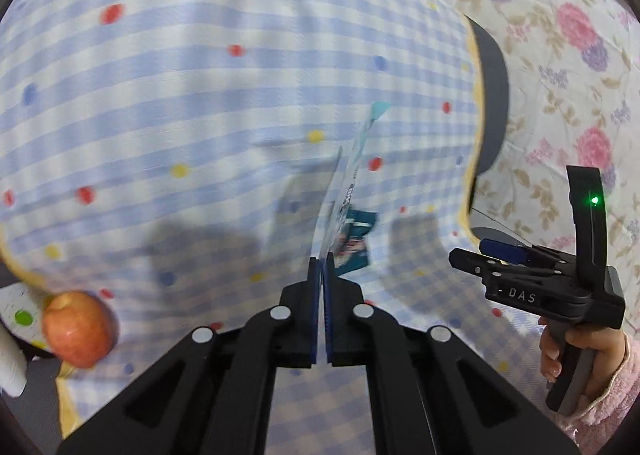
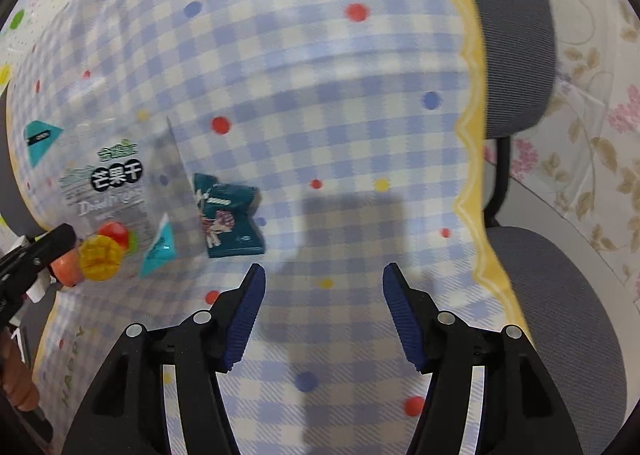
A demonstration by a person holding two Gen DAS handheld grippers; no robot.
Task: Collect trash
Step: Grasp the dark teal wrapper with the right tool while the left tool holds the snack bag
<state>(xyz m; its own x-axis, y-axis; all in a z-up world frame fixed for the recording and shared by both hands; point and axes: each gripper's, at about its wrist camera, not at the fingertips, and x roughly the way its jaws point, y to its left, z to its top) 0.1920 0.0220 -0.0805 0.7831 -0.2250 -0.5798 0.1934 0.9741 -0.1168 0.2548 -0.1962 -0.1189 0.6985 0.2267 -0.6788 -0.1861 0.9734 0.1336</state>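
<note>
My left gripper [image 1: 321, 261] is shut on the edge of a clear dried-mango bag [image 1: 352, 175] and holds it up above the table; the bag shows flat-on in the right wrist view [image 2: 116, 195], with the left gripper [image 2: 60, 241] at its lower left. A small teal snack wrapper [image 2: 230, 215] lies on the checked tablecloth just behind the bag, also seen in the left wrist view [image 1: 356, 239]. My right gripper [image 2: 323, 275] is open and empty, just near and right of the teal wrapper; it appears in the left wrist view [image 1: 472, 259] at the right.
A blue-and-white checked tablecloth [image 2: 340, 115] with coloured dots and a yellow border covers the table. An apple [image 1: 78, 329] sits at the table's left edge. A grey chair [image 2: 516, 35] stands beyond the right edge, over a floral cloth [image 1: 568, 35].
</note>
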